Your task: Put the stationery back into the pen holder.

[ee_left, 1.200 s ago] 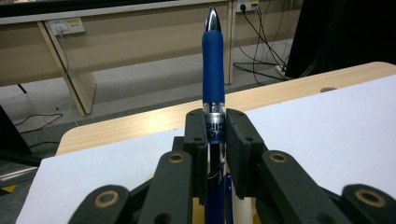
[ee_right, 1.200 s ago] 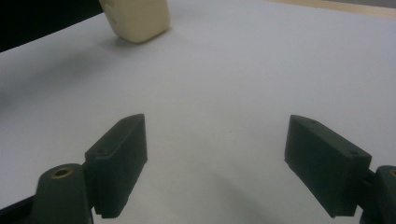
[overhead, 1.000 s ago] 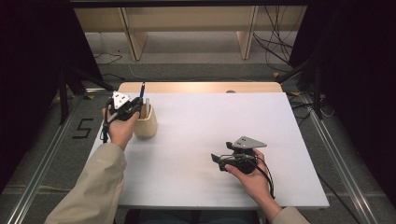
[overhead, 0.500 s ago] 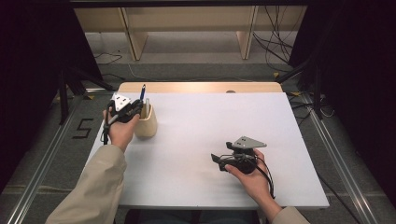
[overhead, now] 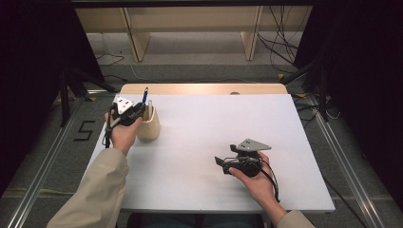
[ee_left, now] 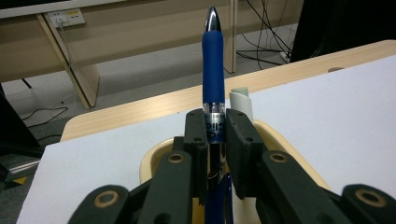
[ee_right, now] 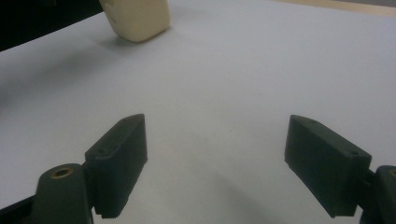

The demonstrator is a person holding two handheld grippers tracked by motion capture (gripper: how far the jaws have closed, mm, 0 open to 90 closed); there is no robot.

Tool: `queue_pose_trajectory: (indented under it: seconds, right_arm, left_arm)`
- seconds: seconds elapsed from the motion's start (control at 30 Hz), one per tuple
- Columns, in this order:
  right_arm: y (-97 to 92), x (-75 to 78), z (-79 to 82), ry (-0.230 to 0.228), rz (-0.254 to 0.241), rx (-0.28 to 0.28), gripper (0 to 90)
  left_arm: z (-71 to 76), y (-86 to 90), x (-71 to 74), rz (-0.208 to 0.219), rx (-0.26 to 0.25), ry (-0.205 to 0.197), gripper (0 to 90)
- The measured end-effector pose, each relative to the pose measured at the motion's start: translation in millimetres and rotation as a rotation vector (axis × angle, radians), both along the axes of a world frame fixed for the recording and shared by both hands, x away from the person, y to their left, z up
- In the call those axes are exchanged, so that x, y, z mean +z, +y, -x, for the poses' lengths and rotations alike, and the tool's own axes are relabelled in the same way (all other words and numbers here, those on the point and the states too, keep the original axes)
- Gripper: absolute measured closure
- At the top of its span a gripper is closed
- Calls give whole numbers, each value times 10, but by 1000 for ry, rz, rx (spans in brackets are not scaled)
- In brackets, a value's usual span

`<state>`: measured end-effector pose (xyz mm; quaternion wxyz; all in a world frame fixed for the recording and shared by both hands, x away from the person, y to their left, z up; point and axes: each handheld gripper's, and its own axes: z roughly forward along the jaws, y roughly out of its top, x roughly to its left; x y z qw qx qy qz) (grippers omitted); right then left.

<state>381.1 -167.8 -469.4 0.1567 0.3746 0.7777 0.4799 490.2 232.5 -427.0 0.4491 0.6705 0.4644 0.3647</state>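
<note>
The left gripper [ee_left: 215, 133] is clamping its jaws on a blue pen [ee_left: 213, 70], holding it upright directly over the cream cup [overhead: 148, 127] so it can drop straight in. The right gripper [overhead: 222, 164] is resting well apart from the cup, jaws wide and empty.

Pen [ee_left: 213, 70] – glossy plastic; cup [overhead: 149, 127] – matt.
</note>
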Motion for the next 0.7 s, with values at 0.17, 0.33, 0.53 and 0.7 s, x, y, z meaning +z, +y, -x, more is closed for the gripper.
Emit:
queue_pose_trajectory:
  seconds: [0.17,0.33,0.53,0.7]
  right_arm:
    - [1,-1,0,0,1,0,220]
    - [1,-1,0,0,1,0,220]
    - [1,0,1,-1,1,0,219]
    - [2,-1,1,-1,2,0,218]
  left_arm:
    - [3,7,-16,-3,2,3,790]
    - [3,8,-29,-8,3,9,790]
    - [8,0,-38,-22,1,14,789]
    - [17,-2,-50,-35,2,21,789]
